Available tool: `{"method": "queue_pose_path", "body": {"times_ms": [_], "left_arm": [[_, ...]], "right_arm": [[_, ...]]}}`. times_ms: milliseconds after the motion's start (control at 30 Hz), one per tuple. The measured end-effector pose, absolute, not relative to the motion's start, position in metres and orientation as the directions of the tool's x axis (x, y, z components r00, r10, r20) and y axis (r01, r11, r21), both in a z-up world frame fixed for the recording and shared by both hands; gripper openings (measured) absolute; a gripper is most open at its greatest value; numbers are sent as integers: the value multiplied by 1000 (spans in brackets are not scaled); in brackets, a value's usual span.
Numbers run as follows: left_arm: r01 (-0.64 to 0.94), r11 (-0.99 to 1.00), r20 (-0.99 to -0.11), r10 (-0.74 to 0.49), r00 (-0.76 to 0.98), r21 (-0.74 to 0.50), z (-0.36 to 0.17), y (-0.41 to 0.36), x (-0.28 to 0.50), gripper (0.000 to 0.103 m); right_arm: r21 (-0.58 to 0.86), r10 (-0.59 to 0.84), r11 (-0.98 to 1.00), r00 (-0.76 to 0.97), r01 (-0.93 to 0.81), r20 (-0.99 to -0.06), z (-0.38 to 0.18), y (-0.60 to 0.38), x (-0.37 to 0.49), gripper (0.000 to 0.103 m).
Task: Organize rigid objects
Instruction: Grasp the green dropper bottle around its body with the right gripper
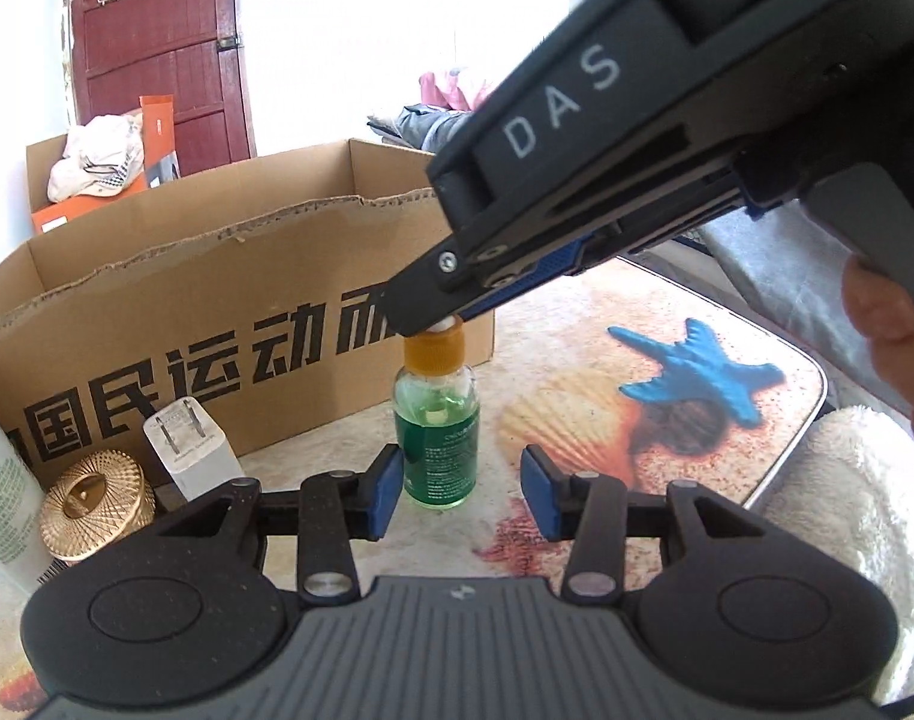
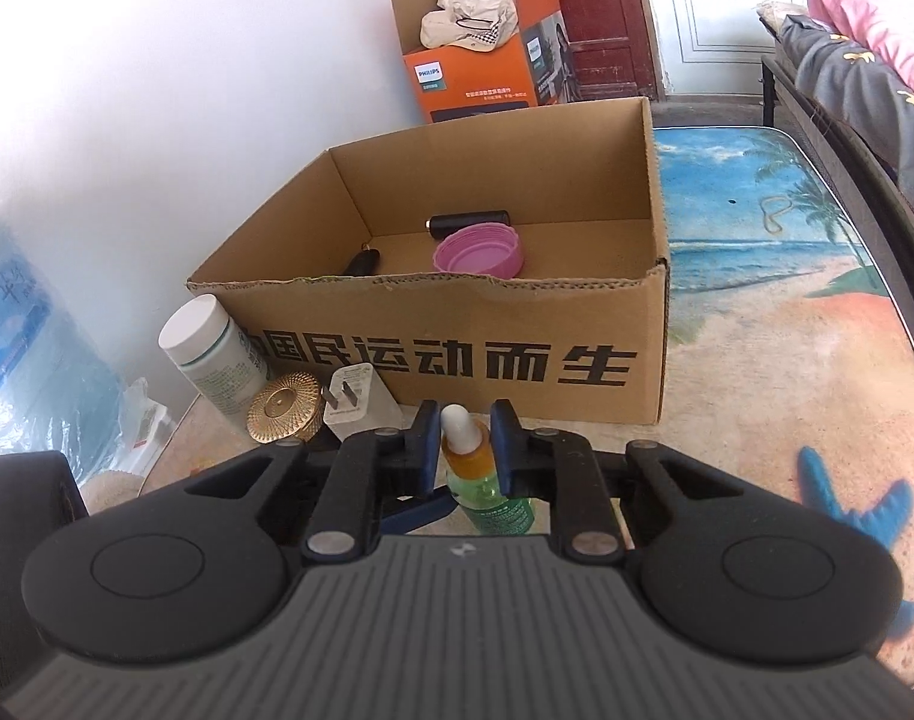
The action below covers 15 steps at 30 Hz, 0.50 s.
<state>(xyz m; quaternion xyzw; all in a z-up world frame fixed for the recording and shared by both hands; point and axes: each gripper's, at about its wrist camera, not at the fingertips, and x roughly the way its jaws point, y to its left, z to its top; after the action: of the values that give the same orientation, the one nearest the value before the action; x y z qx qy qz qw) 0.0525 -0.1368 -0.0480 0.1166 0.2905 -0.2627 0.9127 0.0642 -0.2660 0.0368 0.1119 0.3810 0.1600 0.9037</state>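
A small glass dropper bottle [image 1: 439, 450] of green liquid, with an orange cap and a white bulb, stands upright on the beach-print mat in front of the cardboard box [image 1: 217, 312]. My right gripper [image 2: 466, 441] comes down from the upper right and is shut on the orange cap of the bottle [image 2: 487, 492]; the left wrist view shows its tips [image 1: 433, 318] at the bulb. My left gripper [image 1: 463, 495] is low at the bottle's base. Its left pad is close to the glass and its right pad stands apart, so it is open.
The box [image 2: 655, 276] holds a pink lid [image 2: 478, 255] and two dark items. Left of the bottle stand a white charger plug [image 1: 190, 444], a gold ribbed lid [image 1: 97, 504] and a white bottle [image 2: 211, 354]. A fluffy white cloth [image 1: 847, 510] lies off the mat's right edge.
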Motion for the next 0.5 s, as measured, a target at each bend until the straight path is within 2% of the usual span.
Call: {"method": "queue_pose_path", "body": {"times_ms": [233, 300, 500], "left_arm": [[555, 824, -630, -373, 682, 113, -59, -151, 71, 45], [555, 822, -633, -363, 684, 129, -62, -154, 73, 39], [553, 821, -626, -357, 693, 143, -64, -156, 75, 35]], "right_arm": [[299, 368, 928, 661, -220, -654, 35, -263, 66, 19], [290, 366, 929, 659, -227, -657, 35, -261, 68, 22], [283, 361, 932, 644, -227, -674, 30, -261, 72, 25]]}}
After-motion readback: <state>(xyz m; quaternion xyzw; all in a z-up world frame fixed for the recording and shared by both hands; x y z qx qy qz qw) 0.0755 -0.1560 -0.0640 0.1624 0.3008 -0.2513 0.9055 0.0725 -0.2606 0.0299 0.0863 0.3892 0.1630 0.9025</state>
